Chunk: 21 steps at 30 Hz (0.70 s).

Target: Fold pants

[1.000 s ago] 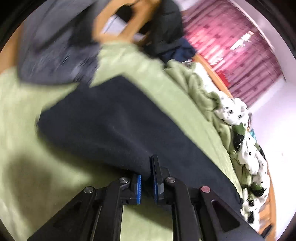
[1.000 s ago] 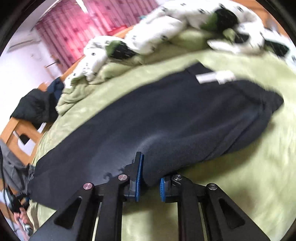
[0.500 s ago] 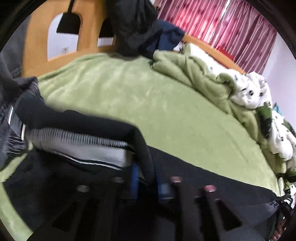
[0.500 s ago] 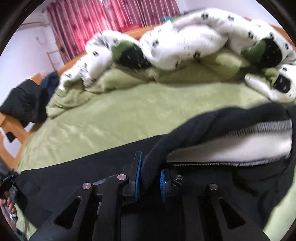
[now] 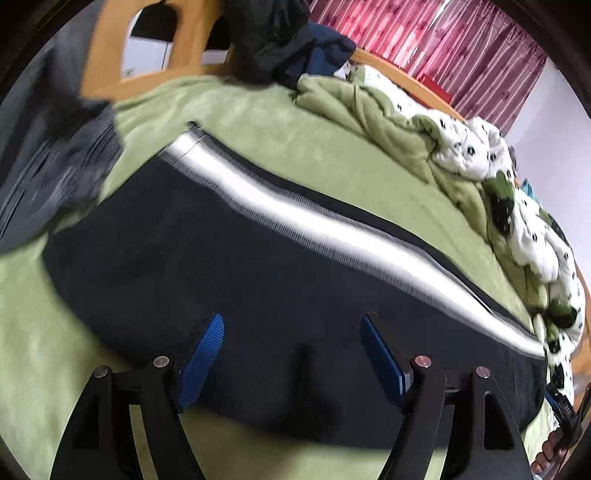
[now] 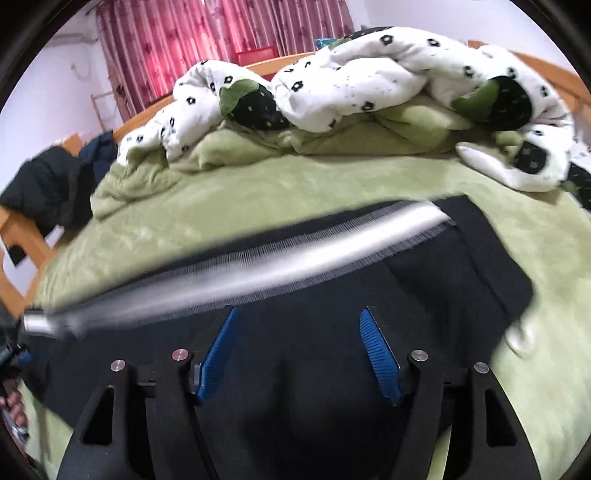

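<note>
Since the earlier frames the pants (image 5: pixel 258 280) have been carried over and laid doubled lengthwise on the bed (image 5: pixel 288 147), pale stripe (image 6: pixel 236 273) uppermost. Both the left gripper (image 5: pixel 291 354) and right gripper (image 6: pixel 299 350) are opening, nothing pinched. Crosswise folds likely remain.

Dark navy pants (image 5: pixel 258 277), white stripe; green blanket (image 6: pixel 295 184).

Below both my cameras the pants (image 5: pixel 258 280) lie spread across the blanket (image 5: pixel 280 155) on the bed. Behind them, along the far side, a bunched quilt (image 6: pixel 369 77) rests on the blanket. At the bed's end a heap of clothes (image 5: pixel 280 40) leans against the wooden frame (image 5: pixel 107 48), curtains (image 6: pixel 207 33) behind.
</note>
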{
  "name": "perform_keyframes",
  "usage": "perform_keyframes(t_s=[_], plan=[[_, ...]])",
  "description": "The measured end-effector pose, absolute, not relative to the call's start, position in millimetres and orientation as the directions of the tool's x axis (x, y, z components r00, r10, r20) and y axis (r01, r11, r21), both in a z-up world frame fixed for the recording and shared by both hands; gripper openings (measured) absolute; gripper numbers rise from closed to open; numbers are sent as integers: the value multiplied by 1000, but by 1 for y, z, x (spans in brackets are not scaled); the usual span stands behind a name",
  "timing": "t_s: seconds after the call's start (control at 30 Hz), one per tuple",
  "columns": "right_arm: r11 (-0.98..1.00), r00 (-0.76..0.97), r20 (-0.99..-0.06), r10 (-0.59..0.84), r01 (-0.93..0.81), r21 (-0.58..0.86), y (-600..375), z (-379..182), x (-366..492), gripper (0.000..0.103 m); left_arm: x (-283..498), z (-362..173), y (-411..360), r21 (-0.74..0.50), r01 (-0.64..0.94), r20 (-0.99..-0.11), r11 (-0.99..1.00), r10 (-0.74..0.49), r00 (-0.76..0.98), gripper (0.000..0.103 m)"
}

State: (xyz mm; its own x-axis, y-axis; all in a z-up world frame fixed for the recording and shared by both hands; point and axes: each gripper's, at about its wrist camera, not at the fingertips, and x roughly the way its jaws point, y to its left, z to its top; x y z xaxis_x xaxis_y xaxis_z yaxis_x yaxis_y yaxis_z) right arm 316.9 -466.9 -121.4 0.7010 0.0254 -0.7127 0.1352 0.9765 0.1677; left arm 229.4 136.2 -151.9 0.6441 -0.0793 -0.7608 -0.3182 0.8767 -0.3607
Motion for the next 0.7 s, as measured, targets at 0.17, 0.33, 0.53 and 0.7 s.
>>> perform_keyframes(t_s=[0.17,0.33,0.53,0.7], plan=[[964,641,-766,50,171,206,-489,-150,248,67,176,-185,139,-438,-332,-777,835,-166,608,75],[932,607,-787,112,210,294,-506,-183,222,67,158,-195,146,-499,-303,-731,811,-207,650,75],[871,642,-745,178,249,423,-524,-200,235,67,183,-205,166,-577,-321,-688,751,-234,687,75],[862,657,-736,165,267,431,-528,-205,276,67,211,-214,178,-612,-353,-662,707,-215,718,72]])
